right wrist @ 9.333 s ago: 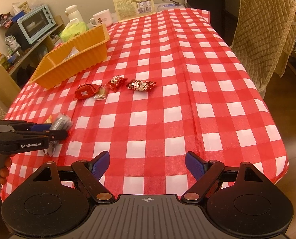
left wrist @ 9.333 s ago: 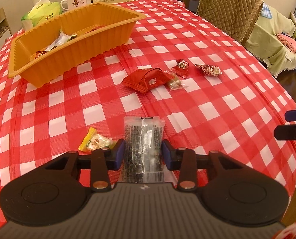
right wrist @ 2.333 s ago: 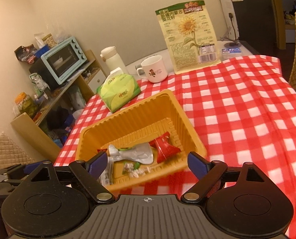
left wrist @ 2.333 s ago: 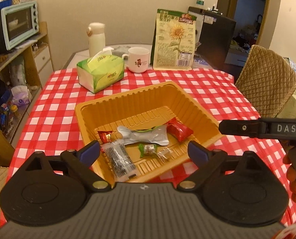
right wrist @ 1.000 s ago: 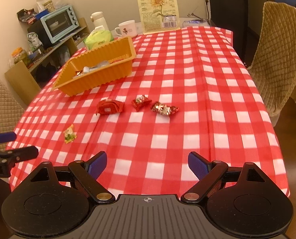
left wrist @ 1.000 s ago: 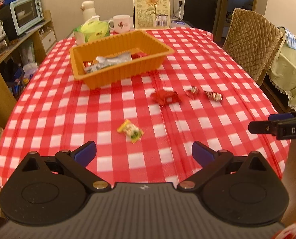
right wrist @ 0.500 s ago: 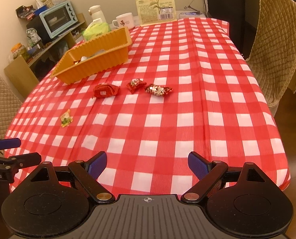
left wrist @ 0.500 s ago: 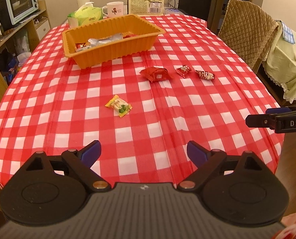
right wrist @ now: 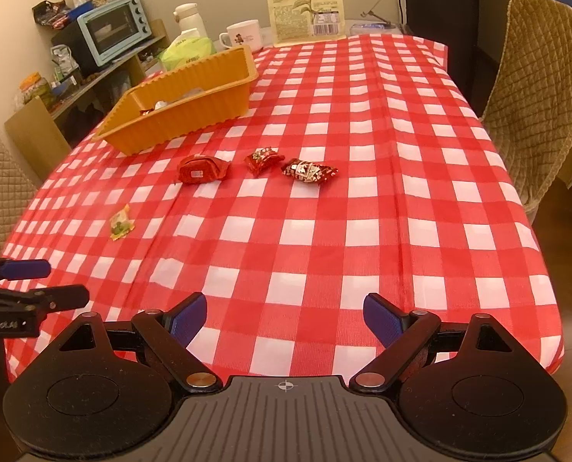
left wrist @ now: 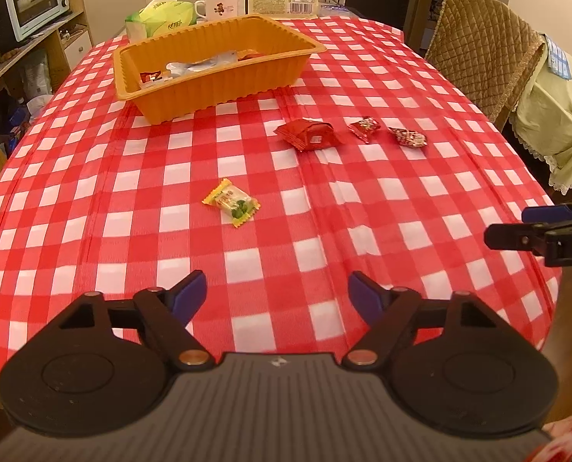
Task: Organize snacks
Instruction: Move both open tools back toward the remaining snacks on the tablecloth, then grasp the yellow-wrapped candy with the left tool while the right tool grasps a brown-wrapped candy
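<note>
Four wrapped snacks lie loose on the red-and-white checked tablecloth (left wrist: 247, 265). From the left wrist view, the small yellow-and-green crinkle-edged candy wrapper (left wrist: 232, 202) lies at 12 o'clock, slightly toward 11, nearest the left gripper (left wrist: 277, 296). The red foil snack pouch (left wrist: 310, 135) lies farther out at about 12 o'clock. Just beside it toward 1 o'clock lie the small red twisted candy (left wrist: 364, 128) and the red-and-silver twisted candy (left wrist: 408, 137), set in a row and not touching one another.

The ribbed orange plastic tray (left wrist: 224, 86) stands at 11 o'clock near the far end of the table. It already holds several packets, including a silver one; the rest are too hidden behind its wall to identify. Judged from this layout, the tray is the collection point and the four loose items remain to be moved.

The left gripper's jaws stand wide apart with nothing between them, held low over the near table edge and facing the yellow-and-green wrapper, a likely next pick. The right gripper (right wrist: 284, 315) is likewise spread wide and empty, held back at the near edge. The red-and-silver candy sits at its 12 o'clock, which favours assigning the red row to that side.
</note>
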`<state>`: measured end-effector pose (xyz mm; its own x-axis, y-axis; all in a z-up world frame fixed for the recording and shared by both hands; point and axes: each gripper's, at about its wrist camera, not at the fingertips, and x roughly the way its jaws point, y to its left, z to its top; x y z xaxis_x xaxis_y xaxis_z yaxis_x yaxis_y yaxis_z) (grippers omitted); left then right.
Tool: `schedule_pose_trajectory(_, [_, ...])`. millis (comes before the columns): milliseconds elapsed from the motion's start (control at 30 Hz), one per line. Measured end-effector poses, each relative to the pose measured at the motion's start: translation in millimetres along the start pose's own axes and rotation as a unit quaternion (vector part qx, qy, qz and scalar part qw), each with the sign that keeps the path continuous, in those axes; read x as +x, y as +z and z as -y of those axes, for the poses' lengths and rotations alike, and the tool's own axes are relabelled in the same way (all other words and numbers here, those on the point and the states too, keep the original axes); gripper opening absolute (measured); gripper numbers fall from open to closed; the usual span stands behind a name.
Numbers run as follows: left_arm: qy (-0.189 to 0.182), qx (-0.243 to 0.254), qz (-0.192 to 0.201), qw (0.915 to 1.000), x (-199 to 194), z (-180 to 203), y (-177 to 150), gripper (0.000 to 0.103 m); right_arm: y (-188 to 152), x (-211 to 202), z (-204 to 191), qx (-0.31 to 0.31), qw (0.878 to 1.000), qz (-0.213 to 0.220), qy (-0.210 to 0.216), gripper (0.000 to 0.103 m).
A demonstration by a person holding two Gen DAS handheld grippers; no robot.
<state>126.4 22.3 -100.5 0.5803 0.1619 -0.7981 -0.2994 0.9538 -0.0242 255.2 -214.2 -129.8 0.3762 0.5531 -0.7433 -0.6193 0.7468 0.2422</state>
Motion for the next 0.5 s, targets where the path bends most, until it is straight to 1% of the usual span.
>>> schedule_pose_trajectory(133, [0.002, -0.005, 0.001, 1.0000, 12.9, -6.9, 9.5, 0.070, 4.1, 5.6, 0.6, 0.005, 1.000, -0.006, -0.004, 0.088])
schedule_pose_trajectory(500, [-0.004, -0.015, -0.005, 0.9999, 52.0, -21.9, 34.9, 0.067, 12.4, 18.7, 5.7, 0.031, 0.999, -0.017, -0.019, 0.088])
